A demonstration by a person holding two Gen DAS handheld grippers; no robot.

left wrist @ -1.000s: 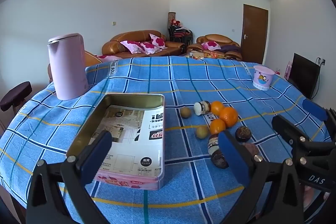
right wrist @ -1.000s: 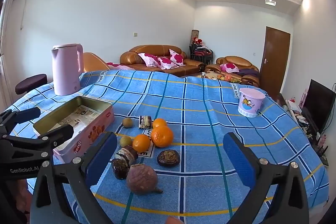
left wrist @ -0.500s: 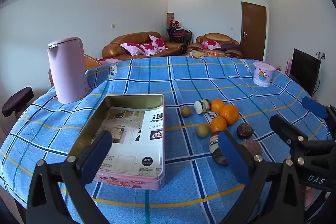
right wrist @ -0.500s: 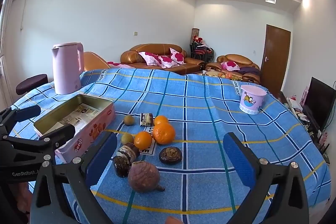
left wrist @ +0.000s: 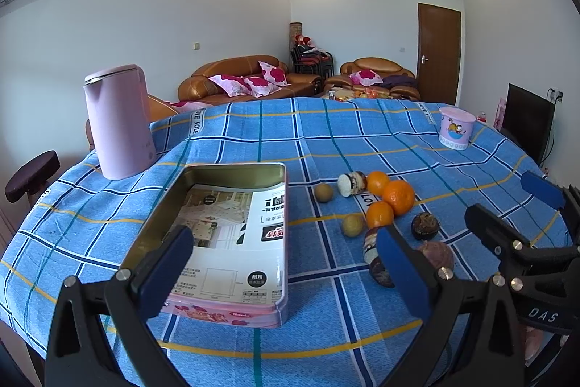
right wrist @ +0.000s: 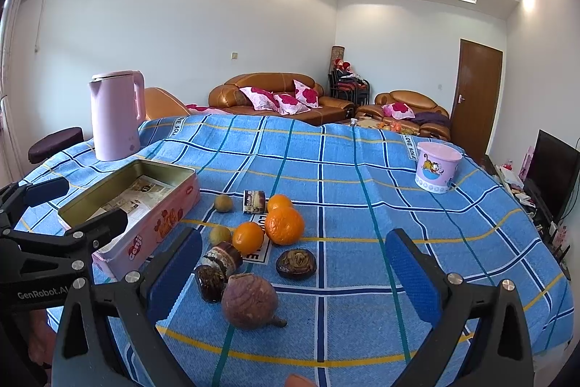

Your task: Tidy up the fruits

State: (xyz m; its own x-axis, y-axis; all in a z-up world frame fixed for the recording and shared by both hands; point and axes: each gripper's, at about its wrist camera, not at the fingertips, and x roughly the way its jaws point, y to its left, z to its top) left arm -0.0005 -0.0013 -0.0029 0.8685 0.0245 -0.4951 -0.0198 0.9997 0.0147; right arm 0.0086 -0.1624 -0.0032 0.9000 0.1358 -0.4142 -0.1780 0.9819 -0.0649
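Observation:
An open pink tin point(left wrist: 232, 227) point(right wrist: 145, 205) lined with printed paper lies on the blue checked tablecloth. To its right sits a cluster: three oranges point(left wrist: 398, 196) point(right wrist: 284, 225), two small brown-green fruits point(left wrist: 353, 225) point(right wrist: 220, 235), a dark round fruit point(left wrist: 425, 226) point(right wrist: 295, 263), a purple-brown fruit point(right wrist: 250, 301) and two small wrapped jars point(right wrist: 221, 262). My left gripper point(left wrist: 282, 274) is open above the tin's near end, holding nothing. My right gripper point(right wrist: 290, 272) is open just short of the purple-brown fruit, holding nothing.
A pink kettle point(left wrist: 119, 122) point(right wrist: 114, 115) stands at the table's far left, and a pink cartoon cup point(left wrist: 456, 128) point(right wrist: 436, 167) at the far right. Sofas, a door and a dark screen lie beyond the table. A stool point(left wrist: 29, 175) sits off the left edge.
Both grippers have drifted slightly, the table contents appearing a little lower and closer in view. Both stay open; no object has moved.

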